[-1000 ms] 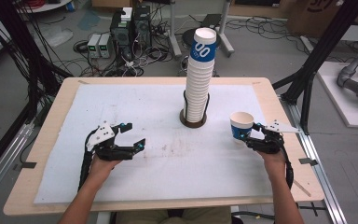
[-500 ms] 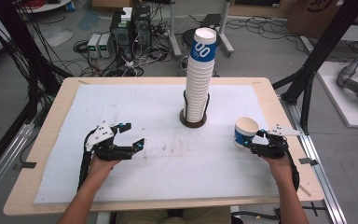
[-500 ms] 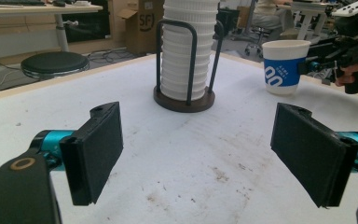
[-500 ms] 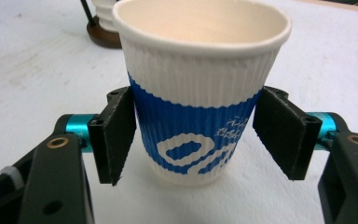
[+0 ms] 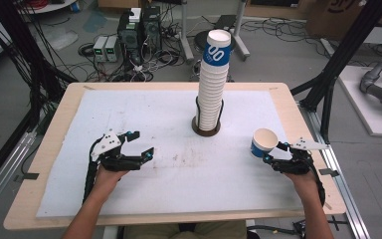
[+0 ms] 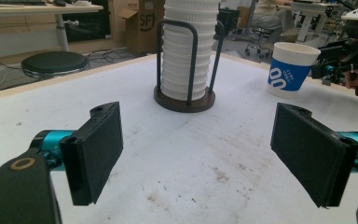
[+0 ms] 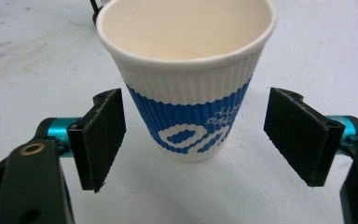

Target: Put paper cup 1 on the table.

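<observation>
Cup (image 7: 186,79) is standing upright on the table (image 5: 144,114), at its right side, well apart from the stack (image 5: 213,84) in the holder (image 5: 207,130). I am looking along my right gripper (image 7: 193,140): its jaws have just been opening, and the cup is sitting between them with a gap on each side, so it is released, not grasped. My left gripper (image 5: 134,147) is resting open over the left of the table, holding nothing.

What I am worrying about now is the withdrawal. The cup is light and empty, and both pads (image 7: 105,135) are flanking its lower half. If I am pulling the right gripper back at a slant, or turning my wrist while leaving, one pad could be catching the ribbed wall and tipping the cup or dragging it across the table. It is also standing near the table's right edge, so a nudge that way might be sending it off. I judge a straight pull back, with the jaws kept wide, to be the safest move.
</observation>
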A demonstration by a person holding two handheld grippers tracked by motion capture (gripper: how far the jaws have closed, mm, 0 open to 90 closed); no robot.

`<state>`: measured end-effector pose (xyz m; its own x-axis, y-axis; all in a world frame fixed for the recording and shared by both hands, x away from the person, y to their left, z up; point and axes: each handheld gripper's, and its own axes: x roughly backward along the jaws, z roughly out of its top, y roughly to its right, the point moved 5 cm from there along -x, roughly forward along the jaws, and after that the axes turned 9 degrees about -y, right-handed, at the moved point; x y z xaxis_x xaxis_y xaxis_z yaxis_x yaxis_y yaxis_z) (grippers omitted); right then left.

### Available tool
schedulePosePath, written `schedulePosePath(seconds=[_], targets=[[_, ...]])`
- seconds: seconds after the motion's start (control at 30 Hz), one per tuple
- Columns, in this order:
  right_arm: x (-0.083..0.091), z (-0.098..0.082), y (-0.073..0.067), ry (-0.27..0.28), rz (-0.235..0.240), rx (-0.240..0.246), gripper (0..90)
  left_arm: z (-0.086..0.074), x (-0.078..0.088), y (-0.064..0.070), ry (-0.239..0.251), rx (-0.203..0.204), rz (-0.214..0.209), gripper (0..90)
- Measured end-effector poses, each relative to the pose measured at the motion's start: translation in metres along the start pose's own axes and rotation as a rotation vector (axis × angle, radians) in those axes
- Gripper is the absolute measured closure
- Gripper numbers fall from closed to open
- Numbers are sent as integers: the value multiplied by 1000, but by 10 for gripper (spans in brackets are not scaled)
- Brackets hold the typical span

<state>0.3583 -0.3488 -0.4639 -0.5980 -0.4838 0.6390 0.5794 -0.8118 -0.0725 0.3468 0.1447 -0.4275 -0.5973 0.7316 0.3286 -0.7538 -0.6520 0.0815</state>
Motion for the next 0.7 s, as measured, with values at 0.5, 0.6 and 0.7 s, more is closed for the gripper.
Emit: schedulePosePath(seconds=[0.5, 0.6, 0.7], targets=[[52, 15, -25, 198, -4, 23, 210, 1, 2, -1, 12, 10, 1, 169], [54, 23, -32, 227, 17, 33, 210, 1, 3, -1, 13, 13, -2, 169], [52, 29, -39, 240, 38, 45, 210, 1, 6, -2, 19, 17, -1, 169]])
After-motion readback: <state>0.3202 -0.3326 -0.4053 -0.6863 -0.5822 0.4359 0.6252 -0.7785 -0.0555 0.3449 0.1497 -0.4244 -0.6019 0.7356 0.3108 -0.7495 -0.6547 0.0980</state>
